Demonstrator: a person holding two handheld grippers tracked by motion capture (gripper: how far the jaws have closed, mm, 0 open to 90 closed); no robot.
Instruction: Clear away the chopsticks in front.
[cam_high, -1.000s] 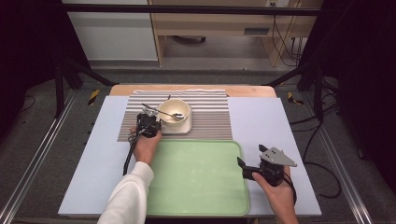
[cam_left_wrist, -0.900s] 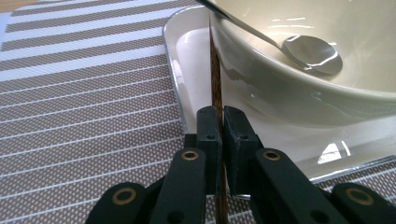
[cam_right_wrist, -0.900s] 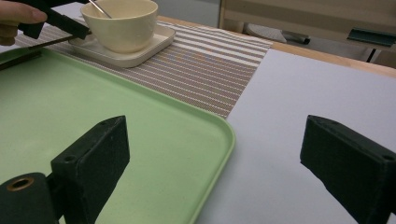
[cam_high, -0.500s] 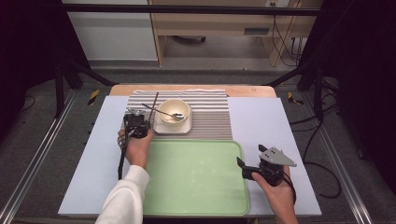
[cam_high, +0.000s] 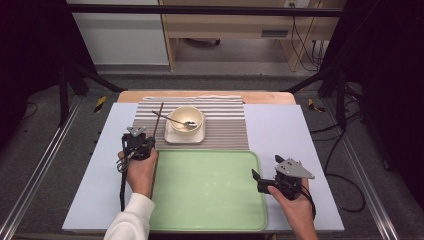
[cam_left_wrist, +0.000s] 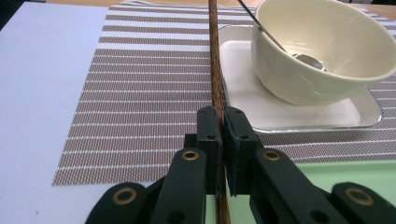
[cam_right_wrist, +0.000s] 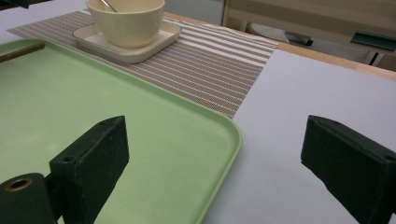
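Note:
A thin brown chopstick (cam_left_wrist: 215, 60) runs straight away from me along the left side of a white square plate (cam_left_wrist: 303, 114). My left gripper (cam_left_wrist: 219, 122) is shut on it near its middle. From above, the left gripper (cam_high: 149, 144) sits at the near left corner of the striped placemat (cam_high: 225, 125), and the chopstick (cam_high: 159, 117) points to the far edge. A cream bowl (cam_high: 186, 119) on the plate holds a metal spoon (cam_high: 175, 120). My right gripper (cam_high: 257, 181) stands open over the right edge of the green tray (cam_high: 207, 187), nothing between its jaws.
The placemat and tray lie on a pale blue mat (cam_high: 285, 130) over a wooden table. In the right gripper view the chopstick's near end (cam_right_wrist: 21, 52) lies over the tray's (cam_right_wrist: 93, 102) far left rim, and the bowl (cam_right_wrist: 126, 18) stands beyond it.
My left gripper has drawn left and back toward the near side, away from the bowl, with the chopstick in its jaws. The right gripper has stayed put.

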